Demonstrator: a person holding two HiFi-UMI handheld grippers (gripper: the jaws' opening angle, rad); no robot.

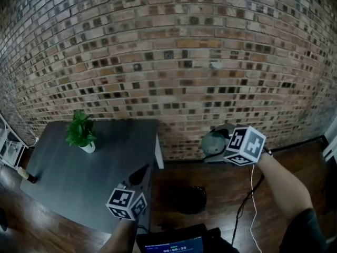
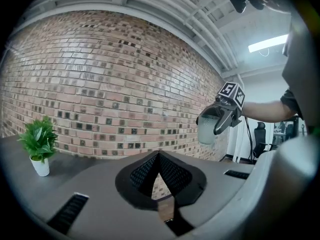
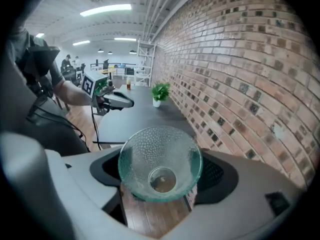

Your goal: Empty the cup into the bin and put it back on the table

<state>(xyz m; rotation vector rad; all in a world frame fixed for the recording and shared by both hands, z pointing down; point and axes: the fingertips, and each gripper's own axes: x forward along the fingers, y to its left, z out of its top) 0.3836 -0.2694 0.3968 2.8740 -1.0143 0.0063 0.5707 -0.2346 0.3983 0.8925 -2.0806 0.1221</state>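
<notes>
A clear, dimpled glass cup (image 1: 212, 142) hangs in the air right of the table, over the wooden floor, with my right gripper (image 1: 217, 144) shut on it. In the right gripper view the cup (image 3: 161, 160) sits between the jaws with its mouth toward the camera, and its inside looks empty. From the left gripper view, the cup (image 2: 207, 130) tilts in the right gripper (image 2: 219, 123) in front of the brick wall. A black round bin (image 1: 189, 199) stands on the floor below and to the left of the cup. My left gripper (image 1: 140, 175) hovers level at the dark table's (image 1: 63, 178) right edge, jaws together, holding nothing.
A small potted plant (image 1: 80, 132) stands on the table near the wall. A brick wall (image 1: 174, 62) runs close behind everything. A screen (image 1: 176, 244) lies at the bottom edge, a cable (image 1: 246, 199) trails over the floor, and a white shelf (image 1: 8, 146) stands at far left.
</notes>
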